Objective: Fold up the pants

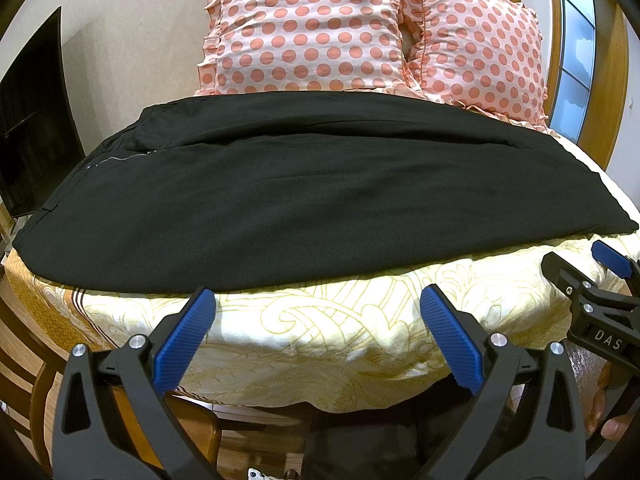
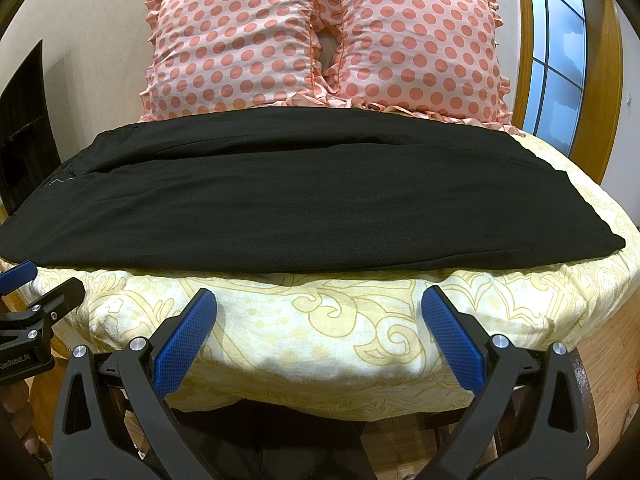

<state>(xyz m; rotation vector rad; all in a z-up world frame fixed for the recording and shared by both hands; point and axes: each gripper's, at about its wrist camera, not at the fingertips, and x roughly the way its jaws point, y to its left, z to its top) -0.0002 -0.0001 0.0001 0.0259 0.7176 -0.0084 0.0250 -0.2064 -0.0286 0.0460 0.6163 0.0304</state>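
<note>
Black pants (image 1: pixel 304 200) lie flat across the bed, folded lengthwise, waist with zipper at the left, leg ends at the right; they also show in the right wrist view (image 2: pixel 304 200). My left gripper (image 1: pixel 318 300) is open and empty, just short of the pants' near edge, over the bedsheet. My right gripper (image 2: pixel 318 302) is open and empty, also a little short of the near edge. The right gripper shows at the right edge of the left wrist view (image 1: pixel 600 276); the left gripper shows at the left edge of the right wrist view (image 2: pixel 36 288).
The bed has a cream patterned sheet (image 1: pixel 340 332). Two pink polka-dot pillows (image 1: pixel 312 28) (image 1: pixel 480 52) lean behind the pants. A dark panel (image 1: pixel 32 128) stands at the left, a window with a wooden frame (image 2: pixel 556 52) at the right.
</note>
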